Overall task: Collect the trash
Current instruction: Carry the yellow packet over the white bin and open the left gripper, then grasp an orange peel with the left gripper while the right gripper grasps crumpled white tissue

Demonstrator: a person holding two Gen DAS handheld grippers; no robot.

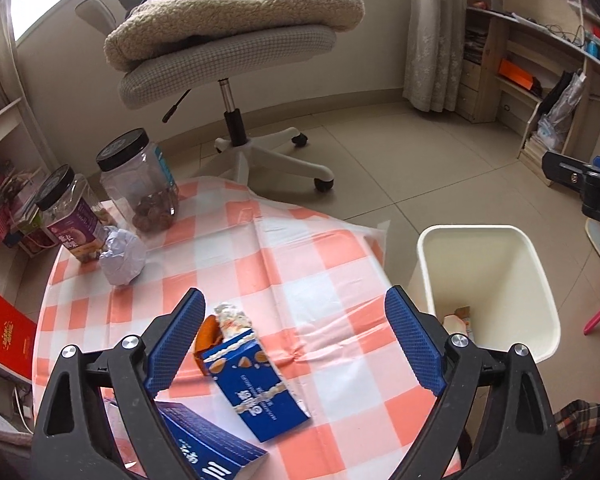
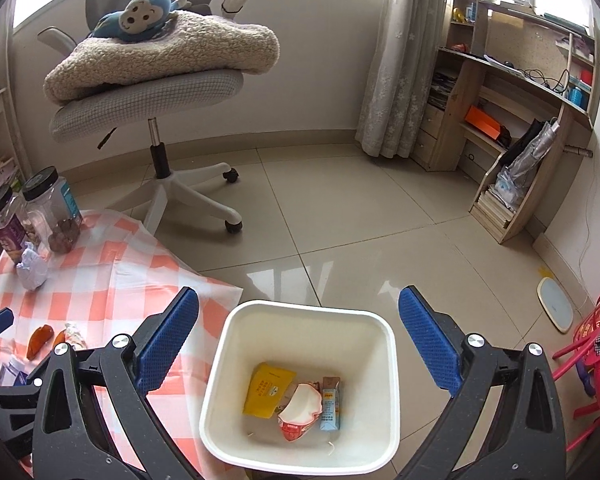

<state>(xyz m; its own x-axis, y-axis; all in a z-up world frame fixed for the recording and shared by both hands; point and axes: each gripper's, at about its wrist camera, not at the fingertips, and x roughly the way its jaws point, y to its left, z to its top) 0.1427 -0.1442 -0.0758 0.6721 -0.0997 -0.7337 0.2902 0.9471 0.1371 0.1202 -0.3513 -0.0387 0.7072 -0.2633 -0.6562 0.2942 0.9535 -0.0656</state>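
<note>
Left gripper [image 1: 294,340] – jaws wide, empty, over blue snack box [image 1: 256,392] on checked table [image 1: 332,256]. Right gripper [image 2: 298,340] – wide, empty, above white bin [image 2: 220,360] (wrappers inside). Beyond: crumpled paper [image 1: 122,256], two jars [image 1: 140,180].

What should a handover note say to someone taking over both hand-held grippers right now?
Left hand-held gripper: open, empty, over the checked table, above the open blue snack box.
Right hand-held gripper: open, empty, above the white bin.
Done: yellow packet, red-and-white wrapper and small carton lie in the bin.
Left: the snack box, orange peel, crumpled paper ball. A second blue box lies at the near edge.
</note>
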